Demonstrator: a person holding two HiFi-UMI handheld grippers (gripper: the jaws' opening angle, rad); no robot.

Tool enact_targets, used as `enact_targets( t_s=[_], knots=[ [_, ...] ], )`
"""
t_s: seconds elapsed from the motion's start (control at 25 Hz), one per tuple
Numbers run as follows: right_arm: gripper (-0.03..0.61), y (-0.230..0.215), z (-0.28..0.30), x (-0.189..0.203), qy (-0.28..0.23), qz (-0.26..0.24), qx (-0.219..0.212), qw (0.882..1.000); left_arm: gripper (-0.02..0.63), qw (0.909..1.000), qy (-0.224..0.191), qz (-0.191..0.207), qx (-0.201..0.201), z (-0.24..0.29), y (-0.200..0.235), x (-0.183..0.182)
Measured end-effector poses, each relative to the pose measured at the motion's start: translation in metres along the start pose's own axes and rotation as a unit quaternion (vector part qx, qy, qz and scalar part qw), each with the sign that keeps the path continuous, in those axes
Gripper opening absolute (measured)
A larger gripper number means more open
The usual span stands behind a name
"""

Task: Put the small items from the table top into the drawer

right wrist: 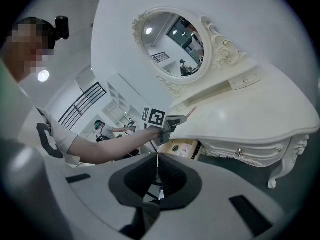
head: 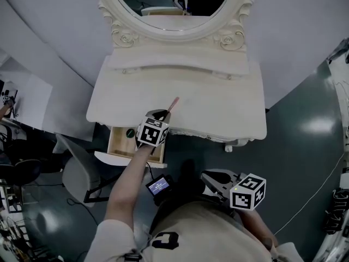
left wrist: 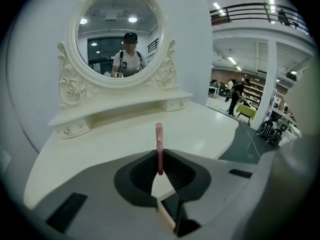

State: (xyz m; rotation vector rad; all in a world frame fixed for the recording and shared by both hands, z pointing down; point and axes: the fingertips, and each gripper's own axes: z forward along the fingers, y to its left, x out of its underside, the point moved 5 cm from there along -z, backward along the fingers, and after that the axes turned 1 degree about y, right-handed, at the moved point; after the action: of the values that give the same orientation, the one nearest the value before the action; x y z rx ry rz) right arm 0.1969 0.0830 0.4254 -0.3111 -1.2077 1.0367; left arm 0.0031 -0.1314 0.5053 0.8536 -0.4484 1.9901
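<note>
Left gripper view: left hand-held gripper [left wrist: 159, 160] clamps a pink stick [left wrist: 159, 140] over the counter [left wrist: 90, 146]; right hand-held gripper [right wrist: 156, 165] closed, empty.

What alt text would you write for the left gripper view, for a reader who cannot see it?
The left gripper is shut on a slim pink stick, which points away over a white dressing table. Behind it, an ornate oval mirror reflects a person in a dark cap.
</note>
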Motion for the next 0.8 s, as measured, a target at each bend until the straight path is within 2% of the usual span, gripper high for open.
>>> enact_targets(
  t_s=[0.44, 0.64, 0.8],
  knots=[
    [0.029, 0.006, -0.011, -0.002, -0.011, -0.017, -0.007, 1.0, 0.086, 0.9997, -0.02, -0.01, -0.008, -0.041, -0.008, 0.006],
    [0.029, 0.01, -0.015, -0.004, -0.009, -0.032, -0.01, 0.999, 0.086, 0.9993, -0.028, 0.01, -0.022, -0.064, -0.012, 0.008],
    [0.029, 0.01, -0.016, -0.001, -0.01, -0.03, -0.011, 0.999, 0.086, 0.999, -0.035, -0.005, -0.027, -0.079, -0.015, 0.017]
  ],
)
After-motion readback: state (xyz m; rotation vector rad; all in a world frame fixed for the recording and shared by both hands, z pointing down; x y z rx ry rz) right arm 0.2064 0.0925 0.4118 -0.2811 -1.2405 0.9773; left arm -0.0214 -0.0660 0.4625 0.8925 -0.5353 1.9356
